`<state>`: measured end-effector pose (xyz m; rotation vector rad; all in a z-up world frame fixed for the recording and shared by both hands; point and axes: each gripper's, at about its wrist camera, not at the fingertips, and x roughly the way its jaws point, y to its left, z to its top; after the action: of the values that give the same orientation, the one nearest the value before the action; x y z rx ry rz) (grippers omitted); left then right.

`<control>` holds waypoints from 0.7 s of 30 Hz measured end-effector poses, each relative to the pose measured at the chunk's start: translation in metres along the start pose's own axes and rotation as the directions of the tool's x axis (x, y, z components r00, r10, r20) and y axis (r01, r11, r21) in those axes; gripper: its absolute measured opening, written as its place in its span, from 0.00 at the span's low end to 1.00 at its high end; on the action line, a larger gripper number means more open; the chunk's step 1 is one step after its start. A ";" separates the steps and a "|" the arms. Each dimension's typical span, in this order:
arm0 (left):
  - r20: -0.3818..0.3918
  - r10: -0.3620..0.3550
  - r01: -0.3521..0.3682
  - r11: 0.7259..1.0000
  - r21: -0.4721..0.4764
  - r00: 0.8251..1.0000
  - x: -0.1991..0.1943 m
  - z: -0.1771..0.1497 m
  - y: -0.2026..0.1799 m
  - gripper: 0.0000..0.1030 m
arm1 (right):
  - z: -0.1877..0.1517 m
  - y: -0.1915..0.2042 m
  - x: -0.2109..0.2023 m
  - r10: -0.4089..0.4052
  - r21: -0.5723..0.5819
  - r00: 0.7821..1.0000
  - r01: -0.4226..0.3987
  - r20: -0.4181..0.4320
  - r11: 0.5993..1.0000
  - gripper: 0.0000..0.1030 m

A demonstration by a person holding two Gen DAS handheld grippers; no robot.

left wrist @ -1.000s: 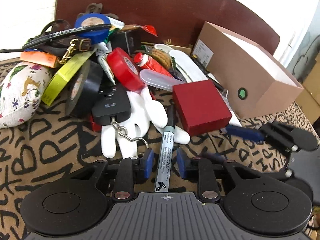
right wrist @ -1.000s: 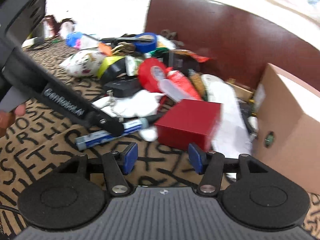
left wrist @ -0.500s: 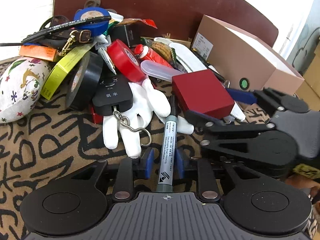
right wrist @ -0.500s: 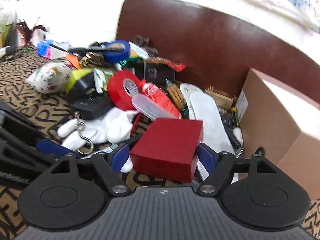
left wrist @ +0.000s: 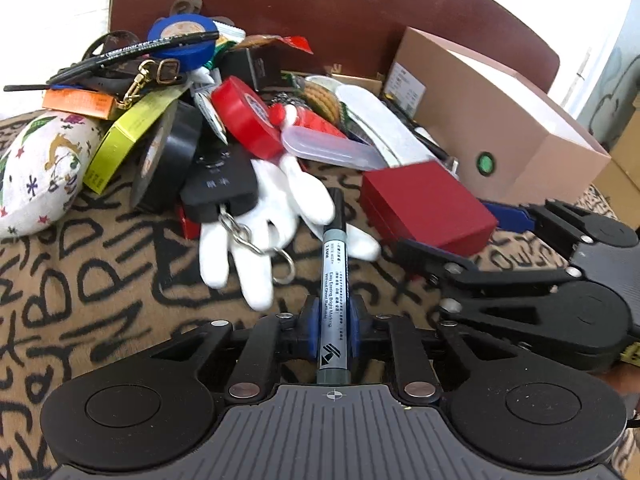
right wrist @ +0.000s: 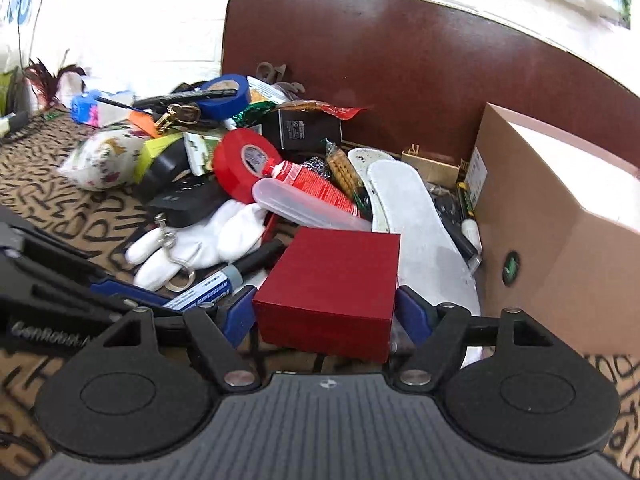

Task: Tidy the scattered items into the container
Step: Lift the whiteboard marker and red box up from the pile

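My left gripper (left wrist: 334, 322) is shut on a grey marker pen (left wrist: 335, 280) that points away over the patterned cloth; the marker also shows in the right wrist view (right wrist: 212, 286). My right gripper (right wrist: 326, 312) is wide around a red box (right wrist: 336, 276), its blue pads at the box's two sides; the box still rests on the cloth. The red box (left wrist: 428, 204) and the right gripper (left wrist: 448, 236) also show in the left wrist view. The brown cardboard container (right wrist: 560, 216) stands open at the right.
A pile lies against a dark red board (right wrist: 400, 60): red tape (left wrist: 244, 116), black tape (left wrist: 164, 160), blue tape (left wrist: 184, 38), a white glove (left wrist: 256, 240), a black key fob with chain (left wrist: 220, 188), a white insole (right wrist: 416, 232), a printed pouch (left wrist: 36, 176).
My left gripper closed on the marker. My right gripper moved in from the left and came around the red box, pads now at its sides.
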<state>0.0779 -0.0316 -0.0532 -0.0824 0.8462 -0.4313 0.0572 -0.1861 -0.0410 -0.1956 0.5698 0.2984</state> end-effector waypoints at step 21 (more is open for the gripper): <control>-0.076 0.026 -0.014 0.989 0.149 0.997 -0.024 -0.038 -0.051 0.53 | -0.062 -0.006 -0.084 -0.022 0.012 0.995 0.023 -0.101 1.000 0.79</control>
<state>0.0187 -0.0644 -0.0493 0.0805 0.8882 -0.4798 -0.0386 -0.2270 -0.0446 -0.2049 0.6689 0.2640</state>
